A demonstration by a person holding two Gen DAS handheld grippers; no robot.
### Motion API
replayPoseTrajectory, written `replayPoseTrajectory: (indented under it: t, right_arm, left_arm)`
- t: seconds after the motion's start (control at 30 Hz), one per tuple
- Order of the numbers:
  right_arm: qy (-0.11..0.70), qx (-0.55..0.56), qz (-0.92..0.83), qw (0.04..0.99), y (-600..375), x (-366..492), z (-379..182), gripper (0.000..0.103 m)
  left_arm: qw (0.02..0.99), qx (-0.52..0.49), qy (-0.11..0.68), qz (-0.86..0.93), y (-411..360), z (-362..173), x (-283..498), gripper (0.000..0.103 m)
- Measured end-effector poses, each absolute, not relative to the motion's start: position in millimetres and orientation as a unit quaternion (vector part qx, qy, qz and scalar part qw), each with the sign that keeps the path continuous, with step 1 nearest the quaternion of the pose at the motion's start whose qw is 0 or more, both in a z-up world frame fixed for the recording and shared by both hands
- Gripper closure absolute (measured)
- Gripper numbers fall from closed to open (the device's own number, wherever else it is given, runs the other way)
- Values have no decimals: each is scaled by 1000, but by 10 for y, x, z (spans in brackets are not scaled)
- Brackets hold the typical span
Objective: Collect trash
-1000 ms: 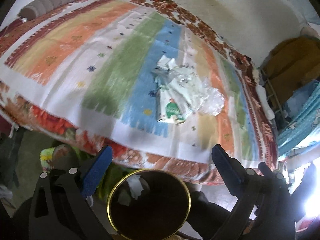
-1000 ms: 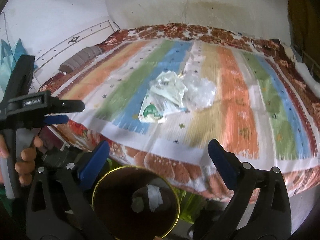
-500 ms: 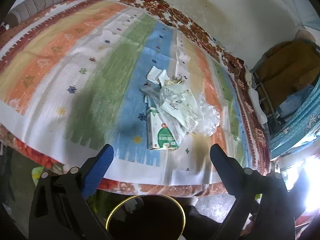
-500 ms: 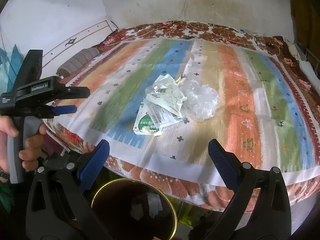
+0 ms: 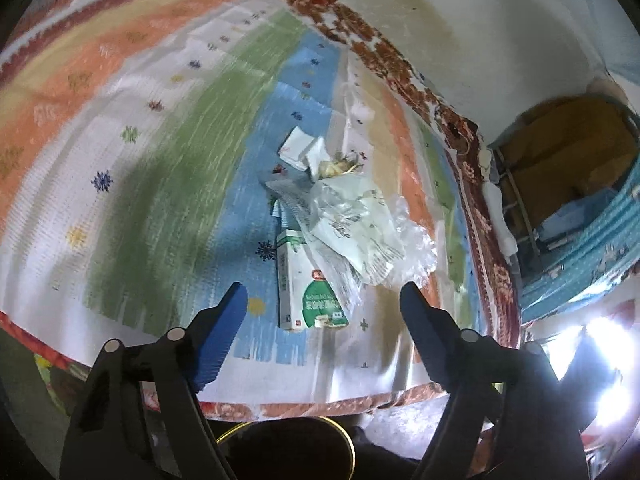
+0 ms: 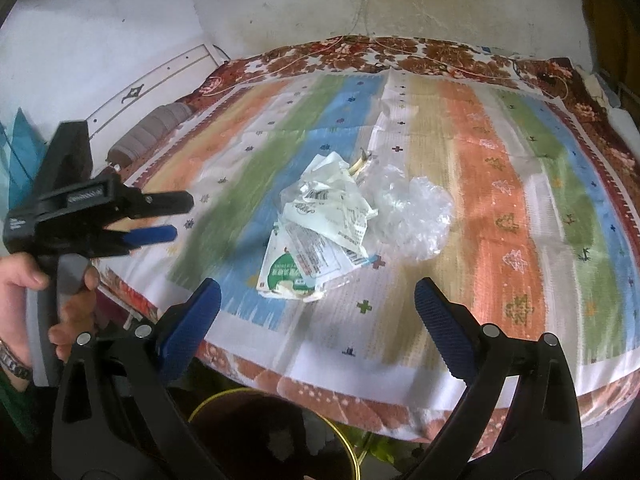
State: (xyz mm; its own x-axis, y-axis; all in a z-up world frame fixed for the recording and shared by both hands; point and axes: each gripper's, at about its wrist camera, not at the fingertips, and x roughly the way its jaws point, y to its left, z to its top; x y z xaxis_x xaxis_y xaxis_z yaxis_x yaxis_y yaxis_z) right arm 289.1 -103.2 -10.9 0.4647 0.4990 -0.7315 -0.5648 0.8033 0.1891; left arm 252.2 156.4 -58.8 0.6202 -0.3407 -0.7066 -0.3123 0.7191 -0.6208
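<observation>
The left gripper point(image 5: 322, 300) hangs over the striped bedspread point(image 5: 160, 168), jaws just closing, nothing between; a green-and-white carton point(image 5: 308, 300) lies beyond, under crumpled wrappers point(image 5: 352, 220).

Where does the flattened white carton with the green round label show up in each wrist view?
Left wrist view: the flattened white carton with the green round label lies low in the middle, on the blue stripe, between the left gripper's open fingers.
Right wrist view: the carton lies centre-left, partly under crumpled white wrappers.
Shared landmark: the crinkled clear plastic bag right of the pile.
</observation>
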Motion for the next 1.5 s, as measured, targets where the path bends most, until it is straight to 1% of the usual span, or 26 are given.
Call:
replayPoseTrajectory:
  t: [0.03, 0.07, 0.17, 0.23, 0.27, 0.33, 0.4, 0.43, 0.53, 0.6, 0.73, 0.9, 0.97, 1.13, 1.17, 1.27, 1.33, 1.4, 1.5]
  right_arm:
    - [414, -37, 312, 854, -1020, 2928, -121, 15]
    - [414, -35, 311, 855, -1008, 2966, -129, 16]
    - [418, -26, 307, 854, -979, 3081, -191, 16]
    - [426, -19, 305, 851, -955, 3167, -262, 20]
    - [430, -17, 306, 849, -945, 3196, -295, 25]
    - [437, -13, 304, 847, -917, 3274, -382, 26]
    - [441, -9, 301, 845, -893, 3329, -435, 31]
    - [443, -6, 302, 844, -880, 3358, -455, 32]
    - [443, -2, 301, 845, -828, 3446, -512, 33]
    - [446, -4, 302, 843, -799, 3497, -551, 37]
    - [452, -11, 300, 840, -747, 3588, -653, 38]
    - [469, -3, 297, 832, -727, 3739, -779, 45]
    - [475, 8, 297, 828, -735, 3808, -815, 48]
    - [481, 5, 298, 824, -689, 3893, -891, 53]
    - [483, 5, 297, 824, -686, 3911, -905, 55]
    - [495, 26, 301, 815, -684, 3985, -961, 66]
    - [496, 24, 299, 815, -667, 4012, -977, 69]
    - [498, 22, 295, 815, -652, 4040, -1007, 79]
    - [505, 31, 296, 810, -658, 4080, -1060, 91]
  left_arm:
    - [814, -380, 438, -11, 1577, -636, 2560, 37]
    - [813, -382, 440, -15, 1583, -659, 2582, 39]
    - [814, -384, 436, -22, 1586, -722, 2662, 39]
    - [811, -394, 432, -29, 1596, -768, 2705, 40]
    - [808, -401, 431, -30, 1599, -804, 2739, 42]
    - [806, -404, 431, -29, 1608, -850, 2787, 44]
    - [804, -406, 434, -27, 1606, -914, 2862, 48]
    - [803, -407, 435, -28, 1609, -934, 2890, 50]
    - [807, -406, 428, -28, 1627, -970, 2966, 51]
    - [807, -409, 425, -38, 1639, -1002, 3010, 53]
    - [808, -404, 428, -36, 1666, -1067, 3096, 55]
    - [804, -406, 433, -27, 1754, -1191, 3201, 63]
    - [802, -414, 430, -29, 1784, -1227, 3234, 68]
    - [801, -412, 434, -34, 1759, -1293, 3314, 69]
    - [801, -411, 434, -34, 1748, -1305, 3330, 70]
    - [801, -412, 433, -32, 1742, -1343, 3382, 70]
    - [798, -416, 435, -28, 1733, -1363, 3409, 71]
    - [797, -415, 439, -25, 1712, -1394, 3442, 72]
    - [797, -412, 440, -27, 1672, -1430, 3474, 74]
